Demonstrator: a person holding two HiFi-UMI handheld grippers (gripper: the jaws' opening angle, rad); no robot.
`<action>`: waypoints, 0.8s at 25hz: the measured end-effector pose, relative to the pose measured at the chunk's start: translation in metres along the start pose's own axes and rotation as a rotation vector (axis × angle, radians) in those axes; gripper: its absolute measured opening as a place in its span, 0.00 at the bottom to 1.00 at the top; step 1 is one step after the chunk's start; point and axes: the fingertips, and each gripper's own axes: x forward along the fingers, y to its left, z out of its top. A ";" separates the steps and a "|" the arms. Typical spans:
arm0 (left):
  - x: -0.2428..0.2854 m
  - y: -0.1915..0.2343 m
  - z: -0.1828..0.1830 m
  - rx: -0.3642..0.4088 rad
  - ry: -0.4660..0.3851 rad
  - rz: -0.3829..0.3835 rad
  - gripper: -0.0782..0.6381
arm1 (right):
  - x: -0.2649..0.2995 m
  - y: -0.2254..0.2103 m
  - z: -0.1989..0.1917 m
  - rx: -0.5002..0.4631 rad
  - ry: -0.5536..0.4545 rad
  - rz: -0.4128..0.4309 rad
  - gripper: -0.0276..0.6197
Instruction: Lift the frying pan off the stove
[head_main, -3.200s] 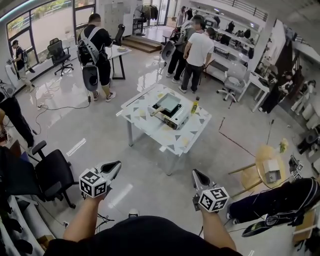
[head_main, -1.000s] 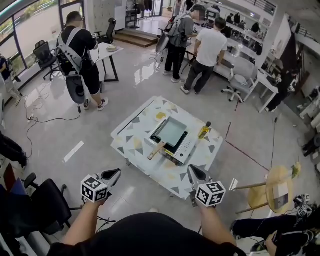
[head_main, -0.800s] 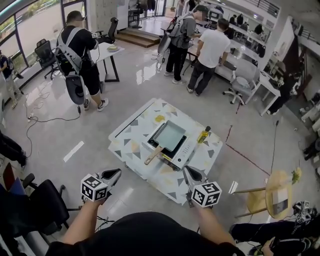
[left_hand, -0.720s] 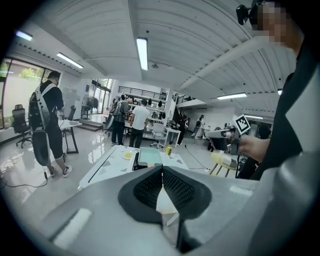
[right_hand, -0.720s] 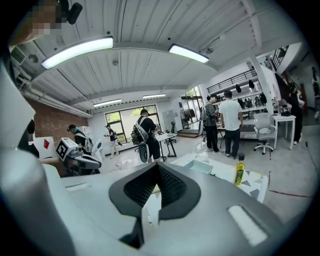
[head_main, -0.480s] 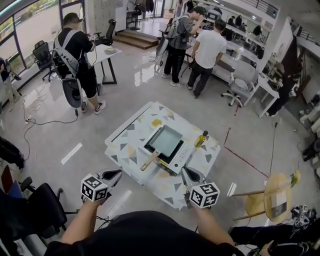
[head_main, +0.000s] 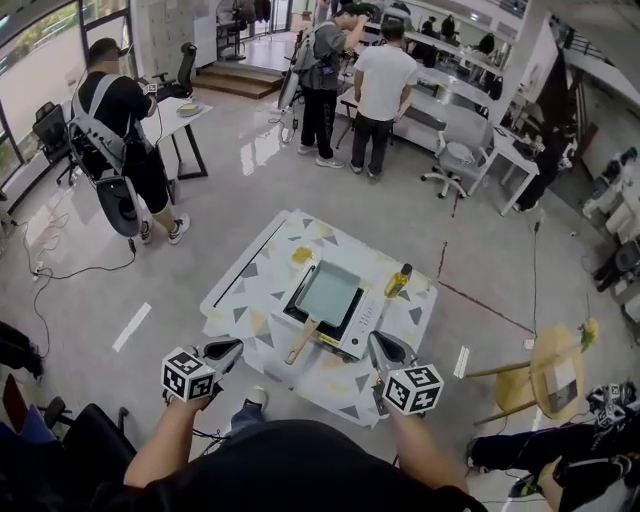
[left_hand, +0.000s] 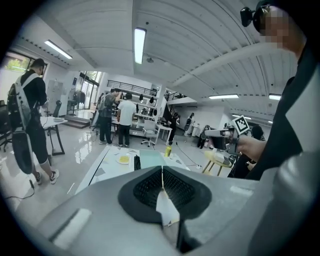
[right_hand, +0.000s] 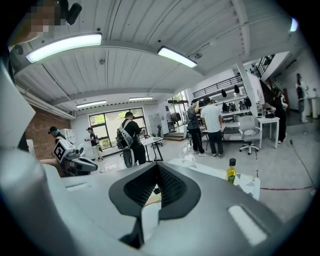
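Head view: left gripper, right gripper, jaws clenched empty, near table edge, frying pan beyond

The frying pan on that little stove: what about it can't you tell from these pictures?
Head view: the frying pan is too small to show whether anything lies in it.
Head view: the stove has controls too small to read.
Left gripper view: the shut left gripper covers the pan's handle and near edge.
Right gripper view: the shut right gripper hides nearly all of the pan.
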 end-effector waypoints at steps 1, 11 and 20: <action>0.003 0.009 0.005 0.009 0.006 -0.018 0.12 | 0.005 0.000 0.002 0.009 -0.005 -0.020 0.09; 0.036 0.091 0.060 0.088 0.043 -0.189 0.12 | 0.056 0.017 0.023 0.069 -0.032 -0.179 0.09; 0.062 0.130 0.067 0.072 0.089 -0.325 0.12 | 0.070 0.025 0.026 0.123 -0.047 -0.309 0.09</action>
